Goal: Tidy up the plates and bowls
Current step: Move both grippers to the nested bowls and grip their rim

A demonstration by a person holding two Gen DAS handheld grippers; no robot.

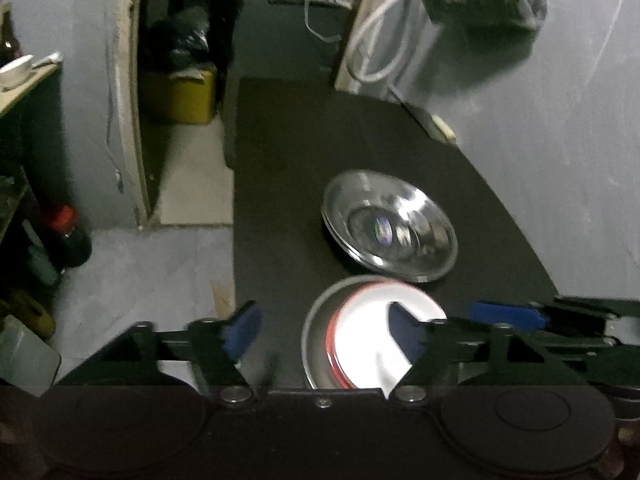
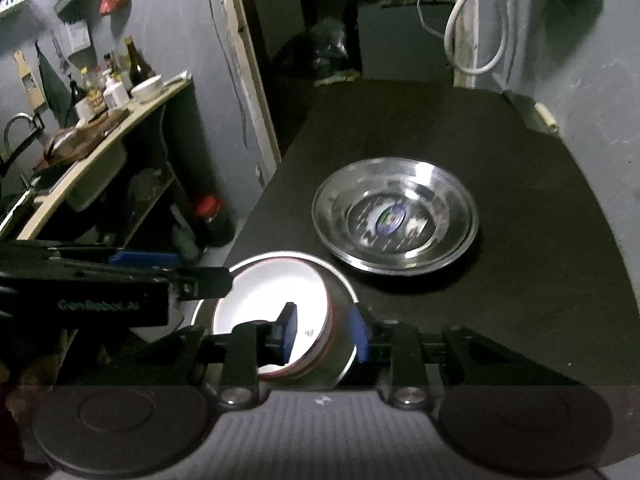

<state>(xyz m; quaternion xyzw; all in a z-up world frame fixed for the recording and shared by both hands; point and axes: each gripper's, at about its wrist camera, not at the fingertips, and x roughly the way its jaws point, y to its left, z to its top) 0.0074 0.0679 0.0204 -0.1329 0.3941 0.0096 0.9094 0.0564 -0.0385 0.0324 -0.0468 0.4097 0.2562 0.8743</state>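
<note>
Steel bowl (image 2: 340,320) holding white bowl (image 2: 264,300), right tool (image 2: 326,332) gripping its wall

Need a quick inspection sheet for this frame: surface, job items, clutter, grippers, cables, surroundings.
Surface: black tabletop, dark and matte.
Job's things: steel plate lying flat, label at its centre; white bowl with red rim nested inside a steel bowl at the near edge.
Clutter: nothing seen on the table besides the dishes.
Grippers: right gripper spans the nested bowls' wall, grip unclear; left gripper open above the bowls.
Cables: white cable looped on the wall behind the table.
Surroundings: counter with bottles at left; red-capped bottle on the floor.
</note>
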